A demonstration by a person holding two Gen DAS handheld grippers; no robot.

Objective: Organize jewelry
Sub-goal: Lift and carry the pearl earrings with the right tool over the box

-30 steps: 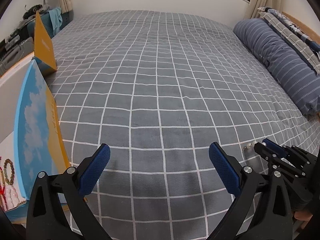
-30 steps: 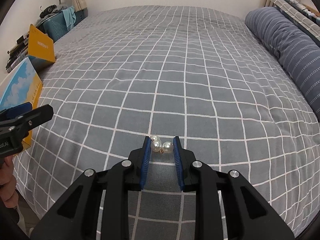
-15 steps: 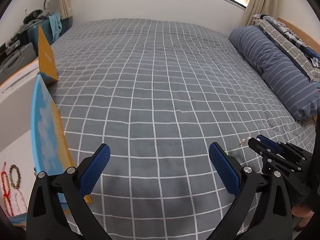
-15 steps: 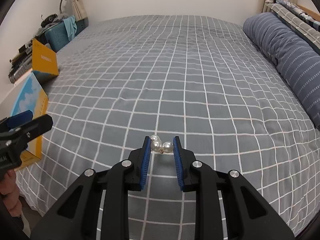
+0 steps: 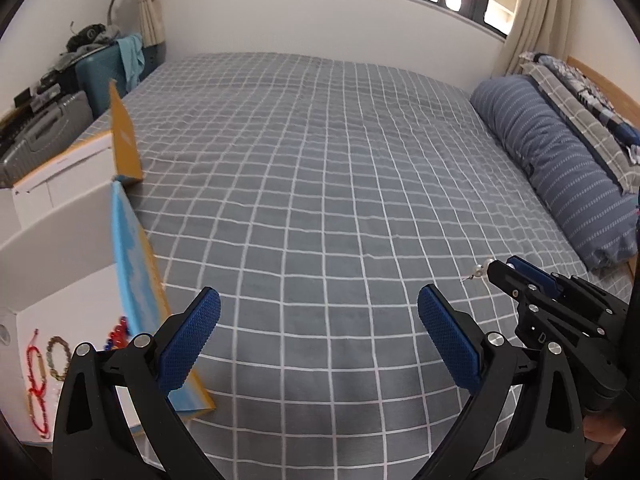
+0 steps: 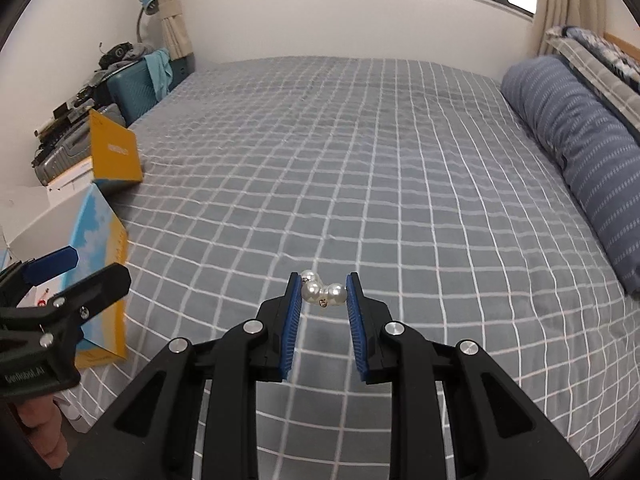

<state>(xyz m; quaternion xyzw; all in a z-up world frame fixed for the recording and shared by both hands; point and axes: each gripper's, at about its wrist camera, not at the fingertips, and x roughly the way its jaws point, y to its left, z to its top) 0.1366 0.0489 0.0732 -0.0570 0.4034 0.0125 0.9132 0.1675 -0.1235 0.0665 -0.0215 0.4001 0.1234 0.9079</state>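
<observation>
My right gripper (image 6: 323, 294) is shut on a pearl earring (image 6: 323, 292) with three white pearls, held above the grey checked bed (image 6: 360, 160). In the left wrist view the right gripper (image 5: 504, 270) is at the right with the pearl earring (image 5: 478, 270) at its tips. My left gripper (image 5: 318, 320) is open and empty above the bed's near edge; it shows at the left of the right wrist view (image 6: 72, 276). An open blue-and-yellow jewelry box (image 5: 132, 264) lies at the left bed edge, with red and brown bracelets (image 5: 44, 360) on its white tray.
A second yellow box (image 6: 114, 156) stands further back at the left bed edge. A blue striped pillow (image 6: 588, 160) lies along the right. Suitcases and clutter (image 5: 60, 92) stand left of the bed. The grey bedspread (image 5: 320, 180) fills the middle.
Both grippers have risen and pulled back from the bed, so more of the room and window shows. The right gripper still holds the pearl earring; the left stays open.
</observation>
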